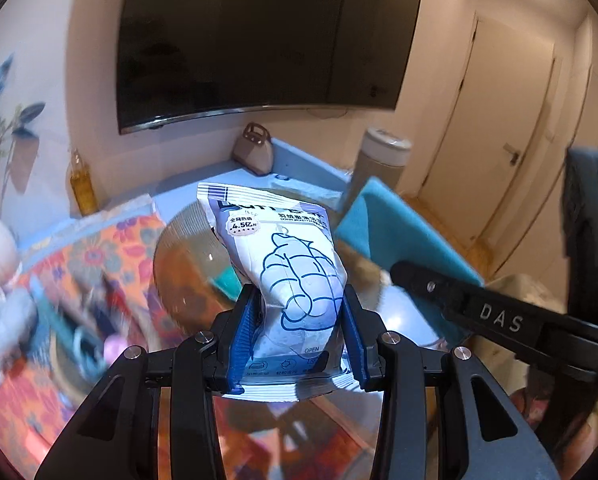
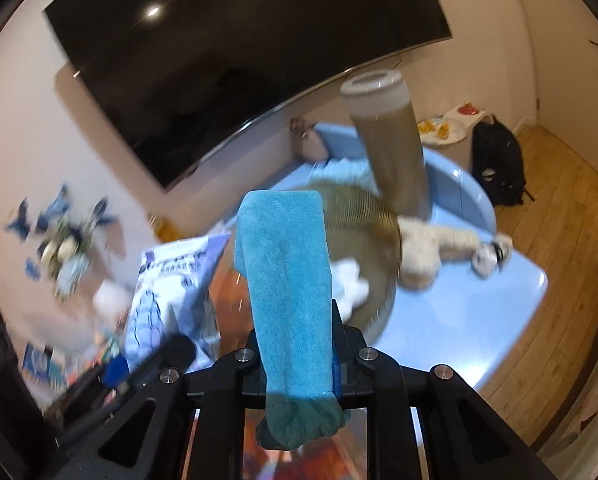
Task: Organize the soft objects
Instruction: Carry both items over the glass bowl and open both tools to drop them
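Both grippers loaded, lower centre of each wrist view.
White-blue pouch (image 1: pixel 299 276) printed "OPEN", "4.5亿", pinched in left gripper (image 1: pixel 297 320); blue towel (image 2: pixel 287 272) clamped in right gripper (image 2: pixel 299 344), marked "DAS"; glass bowl (image 2: pixel 379 240), blue table (image 2: pixel 479 320) behind.

Counted: one wipes pouch (image 1: pixel 295 276), one turquoise towel (image 2: pixel 287 280), one round bowl (image 2: pixel 363 216), one plush toy (image 2: pixel 431 248), one handbag (image 1: pixel 255 152), one tall canister (image 2: pixel 387 144), one television (image 1: pixel 259 40).
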{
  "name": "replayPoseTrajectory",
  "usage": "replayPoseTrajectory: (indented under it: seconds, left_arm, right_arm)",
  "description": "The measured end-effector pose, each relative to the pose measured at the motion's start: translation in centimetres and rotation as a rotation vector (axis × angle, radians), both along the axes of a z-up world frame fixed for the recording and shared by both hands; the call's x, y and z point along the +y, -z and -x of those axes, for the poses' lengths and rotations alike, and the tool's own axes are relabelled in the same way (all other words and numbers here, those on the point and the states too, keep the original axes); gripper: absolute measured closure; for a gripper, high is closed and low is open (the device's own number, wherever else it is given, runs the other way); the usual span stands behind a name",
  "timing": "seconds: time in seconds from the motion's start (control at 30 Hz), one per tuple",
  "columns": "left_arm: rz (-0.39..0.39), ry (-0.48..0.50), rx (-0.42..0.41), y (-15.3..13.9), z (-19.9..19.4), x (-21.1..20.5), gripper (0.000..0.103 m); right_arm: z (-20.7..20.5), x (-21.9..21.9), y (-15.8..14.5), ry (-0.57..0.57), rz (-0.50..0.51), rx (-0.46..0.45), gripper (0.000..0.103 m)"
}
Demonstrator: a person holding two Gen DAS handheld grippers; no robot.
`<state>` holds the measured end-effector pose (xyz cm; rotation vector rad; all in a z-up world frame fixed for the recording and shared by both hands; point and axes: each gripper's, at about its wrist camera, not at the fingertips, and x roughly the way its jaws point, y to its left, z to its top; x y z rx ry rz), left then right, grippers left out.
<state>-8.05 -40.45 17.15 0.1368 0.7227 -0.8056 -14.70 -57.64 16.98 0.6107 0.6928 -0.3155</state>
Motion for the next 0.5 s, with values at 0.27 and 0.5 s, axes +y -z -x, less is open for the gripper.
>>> replayPoseTrajectory:
  seconds: [0.27, 0.5]
  left_arm:
    - [-0.057, -0.019, 0.023, 1.0, -4.3, -2.7, 0.024]
    - [-0.014, 0.007, 0.004, -0.1, -3.4, -1.6, 0.009]
  right_arm:
    - [-7.1, -1.8, 1.4, 0.052, 0.006, 0.071, 0.067]
    - [-6.3, -2.9, 1.4, 0.052, 0.01, 0.062, 0.022]
